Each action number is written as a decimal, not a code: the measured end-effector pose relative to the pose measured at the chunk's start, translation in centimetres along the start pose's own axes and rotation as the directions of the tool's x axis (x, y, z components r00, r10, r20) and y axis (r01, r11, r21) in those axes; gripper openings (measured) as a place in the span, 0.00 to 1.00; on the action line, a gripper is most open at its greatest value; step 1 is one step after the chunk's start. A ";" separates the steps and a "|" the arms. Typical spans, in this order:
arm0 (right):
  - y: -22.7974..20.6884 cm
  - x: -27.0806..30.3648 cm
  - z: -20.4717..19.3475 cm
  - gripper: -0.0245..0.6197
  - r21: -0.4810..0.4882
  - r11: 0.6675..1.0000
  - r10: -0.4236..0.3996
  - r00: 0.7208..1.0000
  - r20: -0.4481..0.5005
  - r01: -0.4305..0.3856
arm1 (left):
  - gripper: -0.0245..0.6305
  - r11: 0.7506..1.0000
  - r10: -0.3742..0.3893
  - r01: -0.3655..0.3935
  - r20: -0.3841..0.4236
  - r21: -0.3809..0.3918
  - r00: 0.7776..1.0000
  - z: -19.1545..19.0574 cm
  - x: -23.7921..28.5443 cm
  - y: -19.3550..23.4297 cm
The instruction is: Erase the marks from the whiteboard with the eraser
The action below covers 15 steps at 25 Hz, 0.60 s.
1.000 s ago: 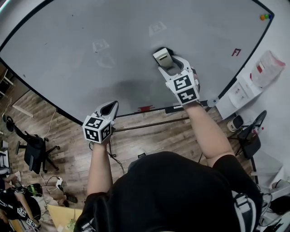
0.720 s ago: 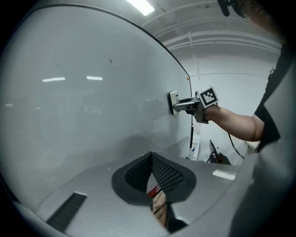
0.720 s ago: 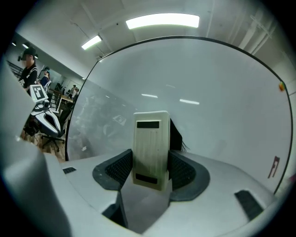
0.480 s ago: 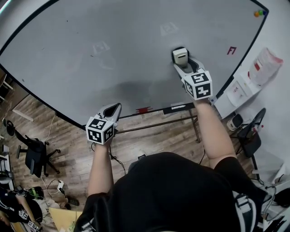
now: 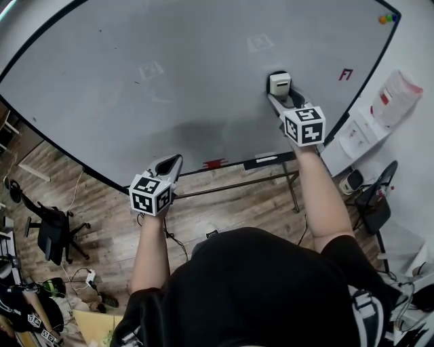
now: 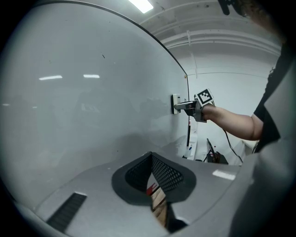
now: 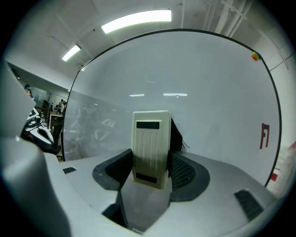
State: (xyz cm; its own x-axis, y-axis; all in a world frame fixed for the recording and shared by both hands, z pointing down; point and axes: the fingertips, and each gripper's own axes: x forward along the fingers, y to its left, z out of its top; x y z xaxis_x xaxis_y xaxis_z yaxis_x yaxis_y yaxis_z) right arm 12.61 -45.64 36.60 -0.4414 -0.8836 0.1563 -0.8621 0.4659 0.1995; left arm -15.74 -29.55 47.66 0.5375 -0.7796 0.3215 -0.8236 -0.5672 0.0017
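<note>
A large whiteboard (image 5: 169, 61) fills the head view. My right gripper (image 5: 283, 97) is shut on a cream eraser (image 5: 279, 83) and presses it flat on the board's right part; in the right gripper view the eraser (image 7: 150, 148) stands upright between the pads, its dark felt on the whiteboard (image 7: 208, 102). A red mark (image 5: 346, 74) sits right of the eraser, near the frame, and shows again as the red mark (image 7: 264, 135). Faint smudged outlines (image 5: 150, 70) remain at the board's middle left. My left gripper (image 5: 171, 161) hangs shut and empty by the board's lower edge (image 6: 150, 185).
Coloured magnets (image 5: 386, 19) cling to the board's top right corner. A dark marker (image 5: 266, 161) and a red item (image 5: 214, 163) lie on the board's tray. Papers (image 5: 380, 115) hang on the wall at right. An office chair (image 5: 51, 230) stands on the wooden floor at left.
My right gripper has slid the eraser to the right across the board, toward the red mark. The left gripper has stayed where it was.
</note>
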 end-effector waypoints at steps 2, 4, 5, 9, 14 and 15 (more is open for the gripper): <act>-0.1 0.0 0.0 0.41 0.000 1.000 -0.005 1.000 0.002 0.005 | 0.05 1.000 0.001 -0.001 0.001 -0.002 1.000 0.0 0.0 -0.1; -0.1 0.0 0.0 0.41 -0.002 1.000 -0.008 1.000 0.004 0.008 | 0.05 1.000 0.000 0.000 0.000 -0.004 1.000 -0.1 0.0 -0.1; -0.1 0.0 0.0 0.41 -0.004 1.000 -0.010 1.000 0.005 0.010 | 0.05 1.000 0.000 0.000 0.000 -0.005 1.000 -0.1 0.0 -0.1; 0.1 -0.1 -0.1 0.40 -0.012 1.000 -0.014 1.000 0.003 0.014 | 0.05 1.000 -0.004 0.004 0.001 -0.006 1.000 -0.1 0.0 -0.3; 0.5 -0.1 -1.2 0.40 -0.009 1.000 0.005 1.000 -0.017 -0.005 | 0.06 1.000 -0.005 0.005 0.004 -0.002 1.000 0.0 0.1 -0.3; 0.7 -0.1 -1.6 0.40 -0.008 1.000 0.013 1.000 -0.025 -0.013 | 0.05 1.000 -0.005 0.005 0.002 -0.001 1.000 -0.1 0.2 -0.3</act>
State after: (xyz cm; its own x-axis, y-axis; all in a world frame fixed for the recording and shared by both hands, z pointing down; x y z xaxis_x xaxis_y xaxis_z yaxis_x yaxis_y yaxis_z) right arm 12.44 -45.18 38.29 -0.4461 -0.8761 0.1825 -0.8543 0.4777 0.2050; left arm -15.40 -29.47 47.83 0.5421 -0.7773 0.3193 -0.8210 -0.5710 0.0040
